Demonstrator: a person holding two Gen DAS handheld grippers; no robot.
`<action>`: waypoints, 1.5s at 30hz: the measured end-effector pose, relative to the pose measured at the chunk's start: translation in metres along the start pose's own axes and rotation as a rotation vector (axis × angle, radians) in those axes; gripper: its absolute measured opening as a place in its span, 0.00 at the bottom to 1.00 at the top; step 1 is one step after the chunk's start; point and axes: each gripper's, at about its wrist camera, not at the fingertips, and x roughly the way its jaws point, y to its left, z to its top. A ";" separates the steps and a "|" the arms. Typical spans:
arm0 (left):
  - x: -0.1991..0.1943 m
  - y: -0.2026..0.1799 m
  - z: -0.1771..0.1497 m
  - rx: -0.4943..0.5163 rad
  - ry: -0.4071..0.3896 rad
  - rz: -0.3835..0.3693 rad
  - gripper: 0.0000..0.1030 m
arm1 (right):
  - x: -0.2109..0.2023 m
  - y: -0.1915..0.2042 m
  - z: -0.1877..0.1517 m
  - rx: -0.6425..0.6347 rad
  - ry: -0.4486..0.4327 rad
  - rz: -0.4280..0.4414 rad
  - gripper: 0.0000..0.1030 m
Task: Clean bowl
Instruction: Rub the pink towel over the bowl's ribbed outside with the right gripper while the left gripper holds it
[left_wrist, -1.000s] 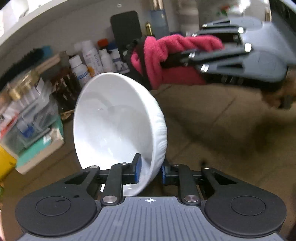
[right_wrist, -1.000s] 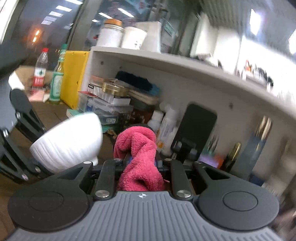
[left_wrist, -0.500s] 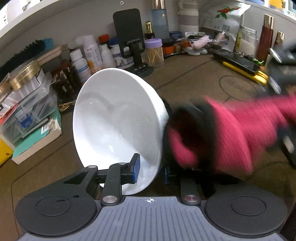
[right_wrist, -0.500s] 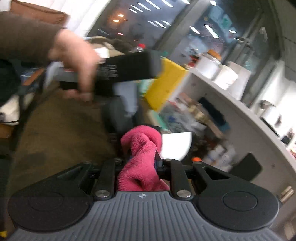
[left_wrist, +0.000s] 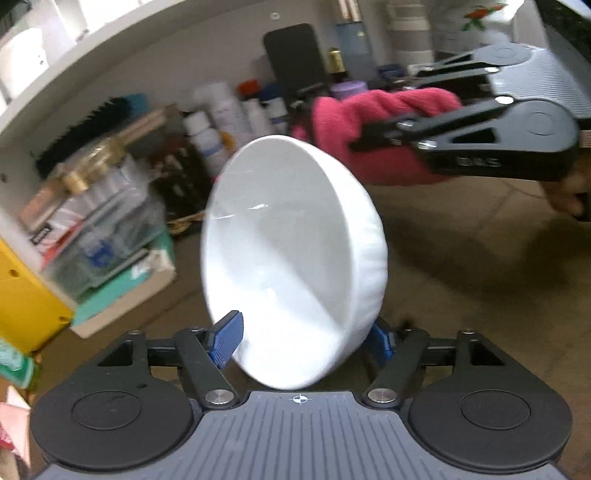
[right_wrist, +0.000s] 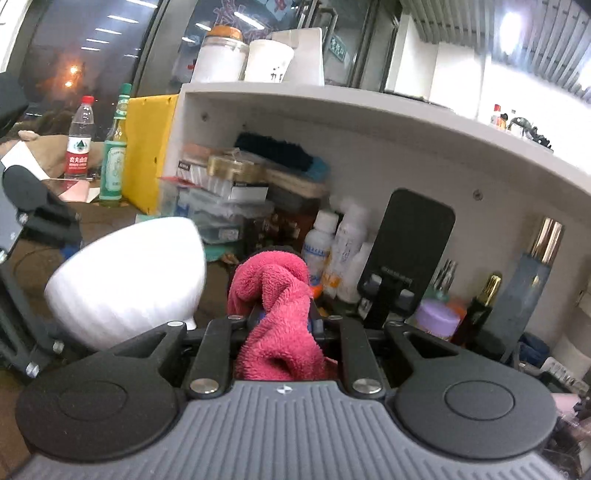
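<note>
My left gripper (left_wrist: 303, 338) is shut on the rim of a white bowl (left_wrist: 291, 266), held up off the table and tilted on its side with the opening facing left. My right gripper (right_wrist: 286, 317) is shut on a bunched red cloth (right_wrist: 277, 321). In the left wrist view the cloth (left_wrist: 373, 122) and the right gripper (left_wrist: 325, 110) sit above and behind the bowl's upper right rim, apart from it. In the right wrist view the bowl (right_wrist: 129, 280) is at the left of the cloth, outer side toward me.
A white shelf (right_wrist: 332, 110) runs along the back with bottles (right_wrist: 332, 243), boxes (right_wrist: 221, 192), a black phone stand (right_wrist: 410, 236) and a yellow box (right_wrist: 147, 147) beneath and beside it. Brown tabletop (left_wrist: 461, 280) lies below the bowl.
The right gripper with the cloth swung down past the bowl's right side and has come back up behind its upper right rim. The bowl stays gripped, turned slightly.
</note>
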 end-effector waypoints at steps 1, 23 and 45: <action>-0.001 -0.001 0.001 0.002 0.009 -0.018 0.40 | -0.002 -0.001 -0.001 -0.008 -0.008 0.002 0.19; -0.070 -0.036 -0.017 0.063 0.095 -0.308 0.16 | -0.147 0.080 -0.010 -0.488 -0.090 0.485 0.20; -0.023 0.000 -0.003 -0.057 0.014 -0.287 0.29 | -0.053 0.025 0.009 -0.216 -0.061 0.157 0.20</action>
